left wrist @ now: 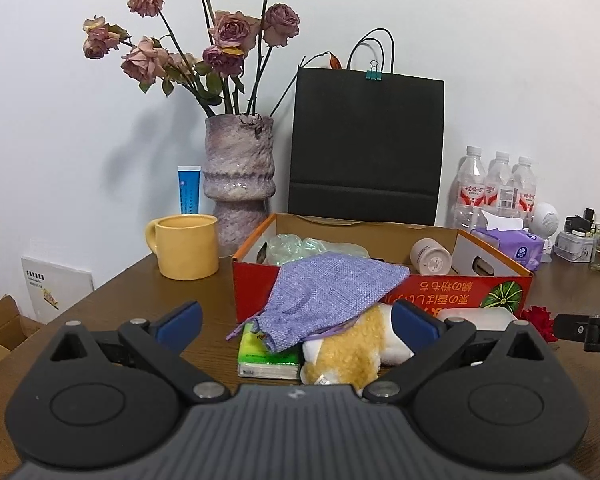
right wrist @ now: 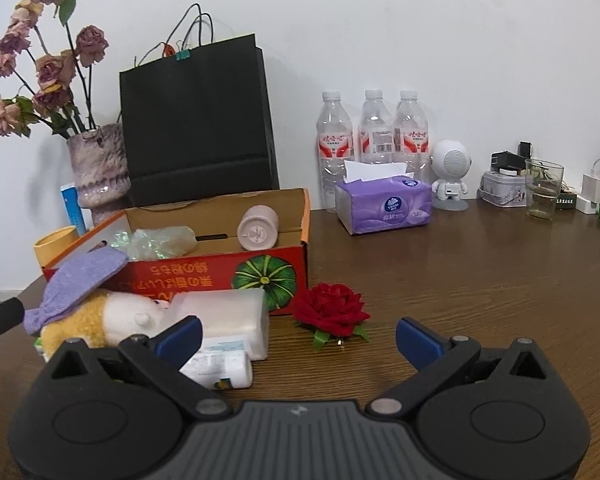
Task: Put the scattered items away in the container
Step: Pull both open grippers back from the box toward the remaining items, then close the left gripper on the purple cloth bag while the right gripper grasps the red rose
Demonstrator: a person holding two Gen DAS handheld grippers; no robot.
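An orange cardboard box (left wrist: 452,286) (right wrist: 220,276) stands on the brown table and holds a pink cup (left wrist: 431,256) (right wrist: 258,227) and a clear plastic bag (left wrist: 300,246) (right wrist: 160,242). A purple knit cloth (left wrist: 324,292) (right wrist: 80,280) drapes over the box's front edge onto a yellow-white plush toy (left wrist: 352,356) (right wrist: 112,316). A green tissue pack (left wrist: 266,354) lies under the cloth. A white packet (right wrist: 232,316) and a white tube (right wrist: 224,364) lie beside the plush. A red rose (right wrist: 330,308) lies right of the box. My left gripper (left wrist: 296,328) is open just before the plush. My right gripper (right wrist: 298,338) is open near the rose.
A yellow mug (left wrist: 186,246), a vase of dried roses (left wrist: 240,180), a blue tube (left wrist: 189,190) and a black paper bag (left wrist: 366,148) stand behind the box. Three water bottles (right wrist: 374,136), a purple tissue pack (right wrist: 384,204), a white speaker (right wrist: 450,172) and a glass (right wrist: 542,188) stand at the back right.
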